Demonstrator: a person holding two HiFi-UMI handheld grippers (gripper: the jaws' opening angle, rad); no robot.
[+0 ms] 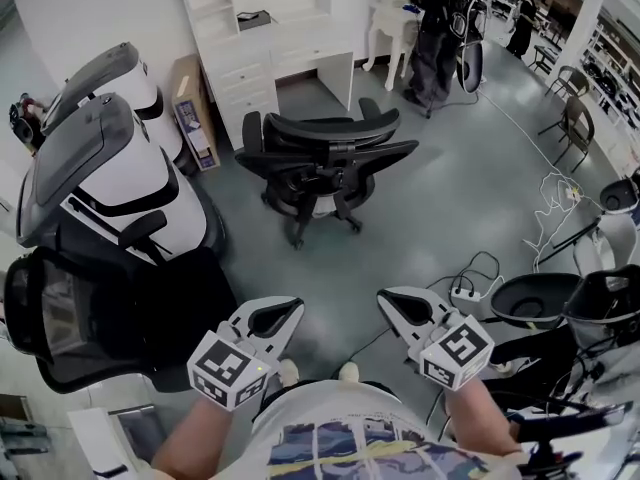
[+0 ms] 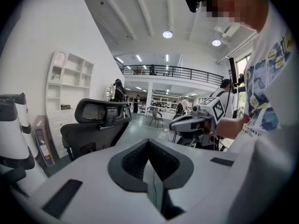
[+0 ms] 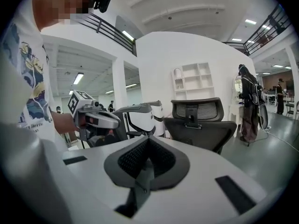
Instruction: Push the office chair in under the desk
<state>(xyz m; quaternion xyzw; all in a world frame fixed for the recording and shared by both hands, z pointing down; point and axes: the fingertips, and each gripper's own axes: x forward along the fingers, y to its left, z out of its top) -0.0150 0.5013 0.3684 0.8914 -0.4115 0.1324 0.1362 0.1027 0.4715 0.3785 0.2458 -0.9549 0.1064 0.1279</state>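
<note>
A black mesh office chair (image 1: 325,163) stands on the grey floor a short way out from the white desk (image 1: 275,48), its back turned to me. It also shows as the black chair (image 2: 96,125) in the left gripper view and as the chair (image 3: 198,120) in the right gripper view. My left gripper (image 1: 278,320) and right gripper (image 1: 395,306) are held close to my body, well short of the chair. Both are shut with nothing between the jaws. Each gripper sees the other: the right gripper (image 2: 187,123) and the left gripper (image 3: 114,120).
White-and-grey pod chairs (image 1: 105,153) and a black mesh chair (image 1: 90,318) crowd the left. A power strip with cables (image 1: 468,290) lies on the floor at right, beside black stools and stands (image 1: 545,303). A person (image 1: 435,38) stands beyond the desk.
</note>
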